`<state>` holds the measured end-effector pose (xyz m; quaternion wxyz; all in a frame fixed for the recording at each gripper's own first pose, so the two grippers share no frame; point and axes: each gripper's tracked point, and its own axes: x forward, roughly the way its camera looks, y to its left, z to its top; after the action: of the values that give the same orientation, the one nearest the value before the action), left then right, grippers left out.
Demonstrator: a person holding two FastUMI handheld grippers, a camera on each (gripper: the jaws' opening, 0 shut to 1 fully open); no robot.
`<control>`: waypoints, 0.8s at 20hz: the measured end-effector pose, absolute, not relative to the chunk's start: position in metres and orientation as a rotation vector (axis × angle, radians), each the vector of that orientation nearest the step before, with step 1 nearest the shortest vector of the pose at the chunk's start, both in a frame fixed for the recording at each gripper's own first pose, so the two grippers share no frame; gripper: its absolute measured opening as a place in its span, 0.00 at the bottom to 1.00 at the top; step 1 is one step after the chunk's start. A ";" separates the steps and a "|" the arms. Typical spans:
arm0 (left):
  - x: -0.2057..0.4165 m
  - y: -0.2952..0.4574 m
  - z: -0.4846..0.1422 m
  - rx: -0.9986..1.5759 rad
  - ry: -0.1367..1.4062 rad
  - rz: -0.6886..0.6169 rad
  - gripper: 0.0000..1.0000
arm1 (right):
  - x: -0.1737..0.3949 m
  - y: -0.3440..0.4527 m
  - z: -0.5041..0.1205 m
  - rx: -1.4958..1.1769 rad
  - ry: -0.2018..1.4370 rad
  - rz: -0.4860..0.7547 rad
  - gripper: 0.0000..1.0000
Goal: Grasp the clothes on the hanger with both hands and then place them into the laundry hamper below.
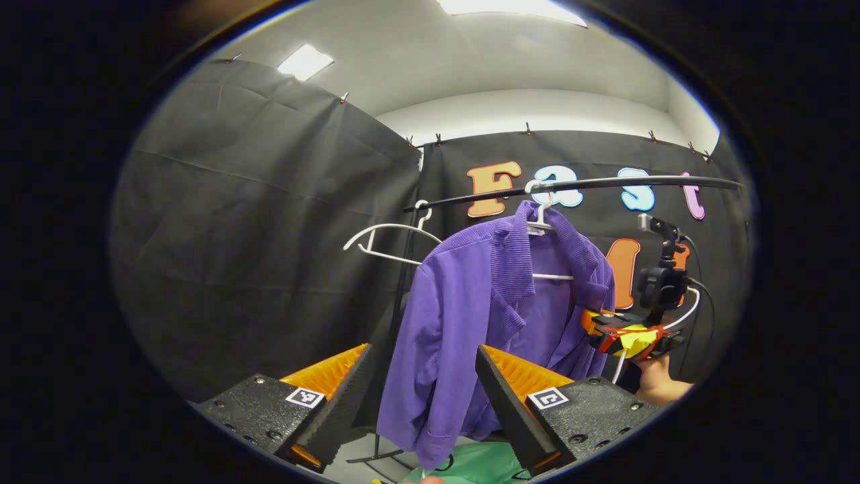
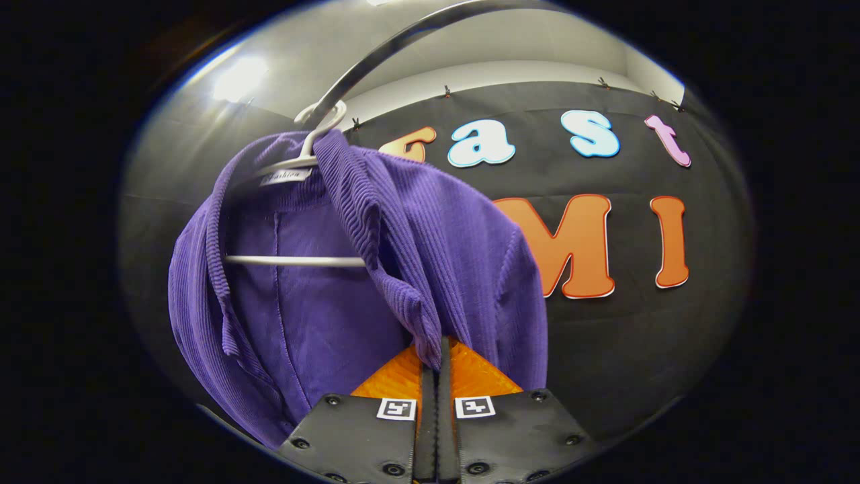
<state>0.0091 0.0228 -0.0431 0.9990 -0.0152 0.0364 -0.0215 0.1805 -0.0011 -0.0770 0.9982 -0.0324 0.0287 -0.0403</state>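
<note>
Black cloth backs a rail where the purple shirt point(image 1: 497, 316) hangs on a white hanger point(image 1: 541, 218). Left gripper point(image 1: 420, 396) gapes wide, its fingers either side of the shirt's hem. Right gripper point(image 2: 440, 376), at three o'clock in the left gripper view, pinches the shirt's front edge.

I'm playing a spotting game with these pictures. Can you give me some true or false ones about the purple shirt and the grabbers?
1. The purple shirt hangs on a white hanger on the black rail. True.
2. The left gripper is squeezing the shirt. False: its fingers stand wide open, and the shirt's hem hangs between them, not pinched.
3. The right gripper has its fingers closed on the shirt's front edge. True.
4. Both hangers on the rail hold clothes. False: the second white hanger, seen in the left gripper view, is bare.
5. The shirt already lies in the green hamper. False: it is on its hanger, above the hamper.
</note>
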 end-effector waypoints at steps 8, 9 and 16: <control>0.097 -0.097 -0.080 -0.055 0.093 -0.240 0.92 | 0.106 -0.007 -0.002 -0.119 -0.091 0.040 0.08; 0.109 -0.103 -0.080 -0.048 0.079 -0.234 0.92 | 0.101 -0.004 0.003 -0.124 -0.104 0.053 0.08; 0.173 -0.045 -0.082 0.160 -0.115 0.168 0.90 | 0.088 -0.001 0.013 -0.115 -0.129 0.085 0.08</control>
<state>0.1729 -0.0446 -0.0817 0.9917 0.0797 -0.0572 0.0837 0.0883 -0.0005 0.0127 0.9954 -0.0572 -0.0644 0.0425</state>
